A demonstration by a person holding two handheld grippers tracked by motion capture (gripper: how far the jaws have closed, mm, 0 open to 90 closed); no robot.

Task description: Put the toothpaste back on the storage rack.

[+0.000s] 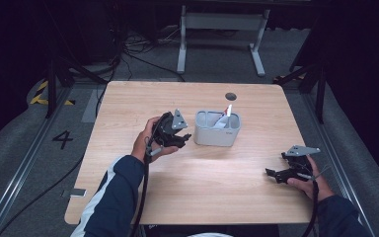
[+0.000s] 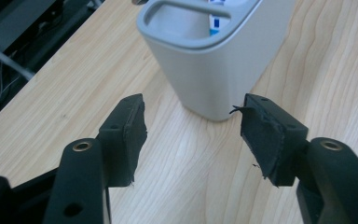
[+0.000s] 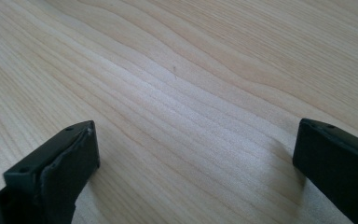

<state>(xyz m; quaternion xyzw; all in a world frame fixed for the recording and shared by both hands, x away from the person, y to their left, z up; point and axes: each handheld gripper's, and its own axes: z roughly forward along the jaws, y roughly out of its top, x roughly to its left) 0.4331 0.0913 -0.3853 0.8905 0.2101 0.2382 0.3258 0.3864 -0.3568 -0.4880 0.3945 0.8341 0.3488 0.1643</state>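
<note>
Left gripper point(image 1: 183, 138) hangs just beside the pale grey, round-cornered plastic holder point(image 1: 217, 129) near the middle of the light wooden worktop point(image 1: 197, 187) — jaws parted, nothing between them. Inside the holder leans a white tube with red and blue print point(image 1: 225, 117). Right gripper point(image 1: 272, 173) rests low at the worktop's right edge, well apart — released, jaws wide over bare wood.

Navy sleeves point(image 1: 113, 197), white side stripe

Your left gripper point(image 1: 185, 137) sits just left of the grey plastic 2-compartment holder point(image 1: 217, 134) mid-table point(image 1: 128, 108); right gripper point(image 1: 272, 173) well right, nearer you.
</note>
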